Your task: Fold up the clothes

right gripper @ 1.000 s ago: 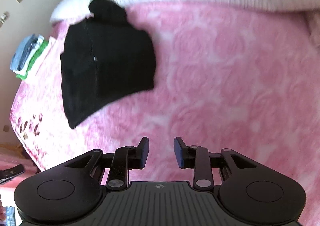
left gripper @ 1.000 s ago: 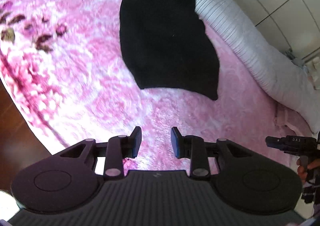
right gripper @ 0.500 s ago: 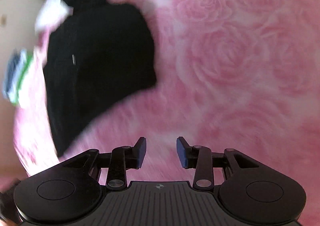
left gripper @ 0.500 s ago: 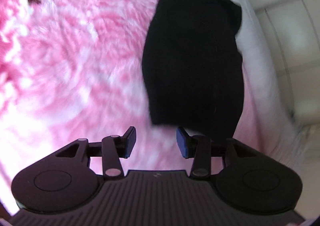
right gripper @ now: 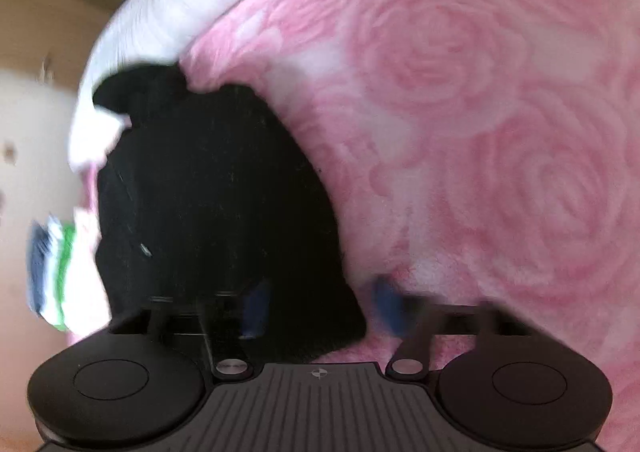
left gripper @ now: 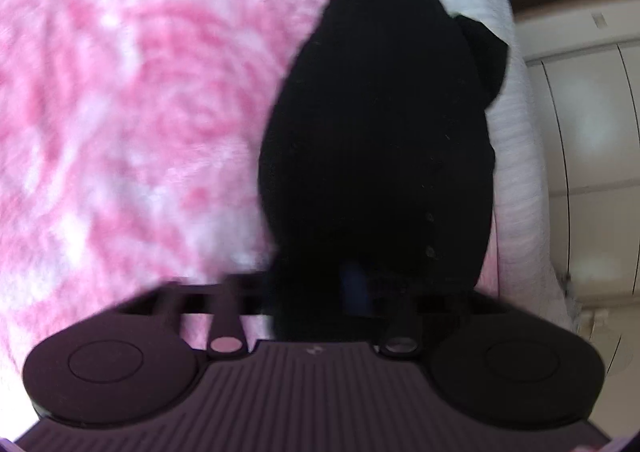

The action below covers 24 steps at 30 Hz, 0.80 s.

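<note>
Grasping step: left gripper (left gripper: pixel 356 288) and right gripper (right gripper: pixel 320 308), jaws closing, straddle near corners of the black garment (left gripper: pixel 380 132); pinch looks unfinished; next, lift together toward its far edge

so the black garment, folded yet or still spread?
Partly folded, it looks: the black garment lies flat on the pink blanket as a compact panel, one layer edge running across it. Blur hides how many folds.

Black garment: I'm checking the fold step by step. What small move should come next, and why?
Probably finish closing both grippers on the black garment's near edge, then lift. The left gripper and right gripper are closing with that edge between their fingers, and the garment still lies flat on the pink blanket.
</note>
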### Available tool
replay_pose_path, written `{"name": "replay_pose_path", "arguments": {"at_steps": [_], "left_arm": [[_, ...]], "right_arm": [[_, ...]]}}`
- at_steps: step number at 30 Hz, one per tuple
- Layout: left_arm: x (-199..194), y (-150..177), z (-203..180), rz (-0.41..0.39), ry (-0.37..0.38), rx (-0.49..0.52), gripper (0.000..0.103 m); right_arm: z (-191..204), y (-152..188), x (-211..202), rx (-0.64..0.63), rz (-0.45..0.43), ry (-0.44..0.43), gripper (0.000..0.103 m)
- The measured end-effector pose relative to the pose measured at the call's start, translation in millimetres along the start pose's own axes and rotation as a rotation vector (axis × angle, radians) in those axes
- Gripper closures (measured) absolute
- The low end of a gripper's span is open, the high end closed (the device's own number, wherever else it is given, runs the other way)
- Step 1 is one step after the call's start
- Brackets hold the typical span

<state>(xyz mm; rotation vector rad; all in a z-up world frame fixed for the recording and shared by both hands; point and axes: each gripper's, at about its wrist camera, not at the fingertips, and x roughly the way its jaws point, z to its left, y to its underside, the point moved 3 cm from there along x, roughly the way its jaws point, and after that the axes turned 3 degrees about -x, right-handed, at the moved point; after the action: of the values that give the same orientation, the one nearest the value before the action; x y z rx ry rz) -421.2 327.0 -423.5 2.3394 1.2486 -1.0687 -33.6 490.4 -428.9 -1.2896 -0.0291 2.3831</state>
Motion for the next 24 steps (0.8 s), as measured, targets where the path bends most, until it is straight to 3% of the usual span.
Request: {"name": "replay_pose_path", "arguments": {"at_steps": [3,7,10,13,15,19,24], "left_arm": [[-30.0,-3.9,-23.2,-0.063,0.067,0.093,0.096],[-118.0,2.5,-65.8,-0.211,0.137,0.325,0.096],[-155.9,38.8,-49.9,-0.197,0.032,0.454,0.096],[-143.0,76.9,10.9,-0.043,-0.193,0.394,0.096],[-136.0,95.3,46.9,0.034,-0.277,0.330,0.097],[-145.6,114.0,75.1,0.018,-0.282,0.238,0.081],[-152.8,112.6,86.7,-0.039,-0.250,0.156,0.077]], "right_arm": [[7.8,-0.9,-12.4,-0.001,-0.012,-0.049,0.093],[29.5,1.8,-79.2,-0.036,-0.073,-0.247,0.094],[27.4,30.7,-125.7,-0.082,-0.058,-0.299,0.094],[-8.7,90.6,-117.1,-0.057,0.102,-0.130,0.093],[-34.2,127.3,-102.1,-0.010,0.220,0.001,0.091],[-43.6,160.1,-105.4,-0.105,0.248,0.127,0.072],[-32.7,169.5,-114.7,-0.286,0.203,0.180,0.068]]}}
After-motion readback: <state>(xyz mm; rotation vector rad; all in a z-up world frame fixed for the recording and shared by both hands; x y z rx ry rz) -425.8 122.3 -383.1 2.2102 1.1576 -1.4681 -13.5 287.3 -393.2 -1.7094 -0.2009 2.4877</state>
